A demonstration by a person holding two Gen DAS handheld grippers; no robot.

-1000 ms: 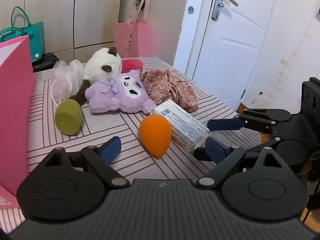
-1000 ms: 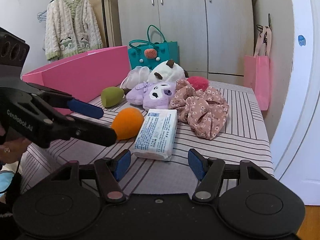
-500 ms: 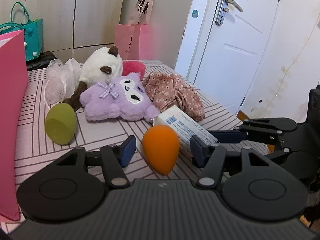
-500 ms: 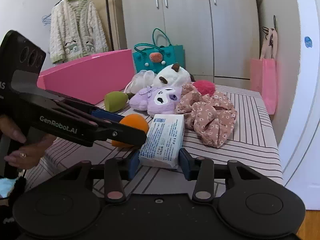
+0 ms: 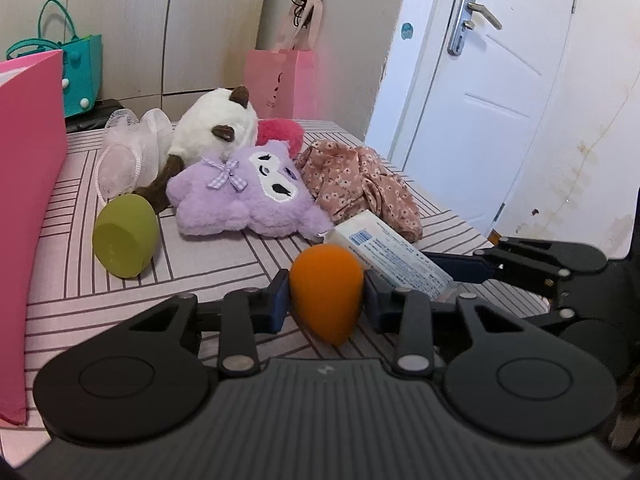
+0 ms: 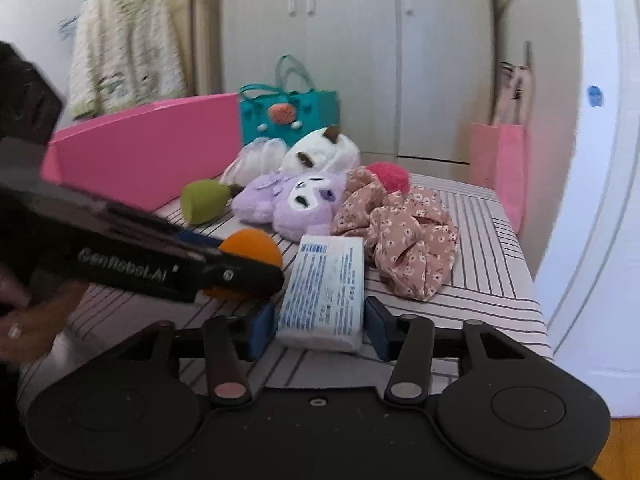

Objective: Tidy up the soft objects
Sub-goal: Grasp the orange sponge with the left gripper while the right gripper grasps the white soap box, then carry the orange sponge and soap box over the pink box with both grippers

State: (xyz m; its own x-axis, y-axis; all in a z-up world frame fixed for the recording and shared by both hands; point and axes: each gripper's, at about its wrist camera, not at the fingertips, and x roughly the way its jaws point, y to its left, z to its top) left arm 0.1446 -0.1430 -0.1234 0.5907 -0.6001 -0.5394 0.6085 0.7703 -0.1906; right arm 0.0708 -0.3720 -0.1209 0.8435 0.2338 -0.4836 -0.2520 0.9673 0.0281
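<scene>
An orange egg-shaped sponge (image 5: 326, 292) sits between the pads of my left gripper (image 5: 324, 300). Its jaws are closing and both pads touch the sponge's sides. Seen from the right wrist, that left gripper (image 6: 240, 258) reaches in from the left around the sponge (image 6: 252, 246). My right gripper (image 6: 320, 328) straddles a white and blue tissue pack (image 6: 324, 280). Its jaws are opening, with both pads against the pack's sides. The pack (image 5: 392, 256) lies just right of the sponge on the striped table (image 5: 200, 264).
Behind lie a green sponge (image 5: 124, 236), a purple plush (image 5: 248, 200), a white plush (image 5: 216, 132), a floral cloth (image 5: 360, 184), a pink puff (image 5: 280, 132) and a mesh ball (image 5: 128, 148). A pink box (image 5: 28, 200) stands left. A hand (image 6: 24, 312) holds the left gripper.
My left jaws have come in from wide apart onto the orange sponge. My right jaws have narrowed from wide of the tissue pack to its sides. Neither hand travelled much.
</scene>
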